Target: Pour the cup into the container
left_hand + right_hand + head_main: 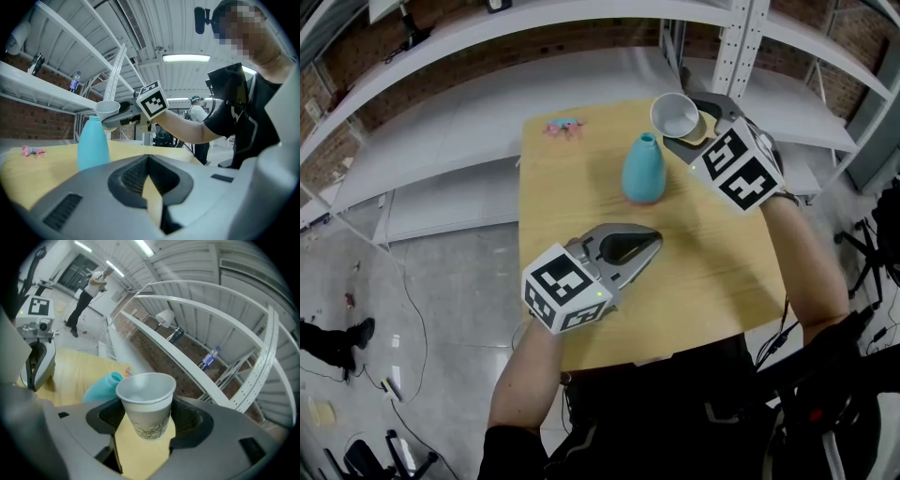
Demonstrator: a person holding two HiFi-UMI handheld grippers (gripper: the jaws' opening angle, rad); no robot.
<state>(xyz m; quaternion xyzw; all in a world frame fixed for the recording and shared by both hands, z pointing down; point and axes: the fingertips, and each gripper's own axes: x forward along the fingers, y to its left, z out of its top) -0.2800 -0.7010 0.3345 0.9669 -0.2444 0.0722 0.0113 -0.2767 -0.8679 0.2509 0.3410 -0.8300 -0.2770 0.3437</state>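
A teal bottle (643,169) stands upright on the yellow table (581,197), open at its narrow neck. My right gripper (684,127) is shut on a white paper cup (675,114), holding it just beyond and to the right of the bottle, above its mouth. In the right gripper view the cup (145,404) sits between the jaws, tipped toward the bottle (104,386); its contents cannot be made out. From the left gripper view the cup (107,109) hangs right over the bottle's (93,143) top. My left gripper (645,246) rests low over the table, shut and empty, its tips pointing at the bottle.
A small pink object (564,126) lies near the table's far left corner. White metal shelving (581,84) runs behind the table, with an upright post (741,37) close behind the cup. The table's left edge (521,216) drops to a grey floor with cables.
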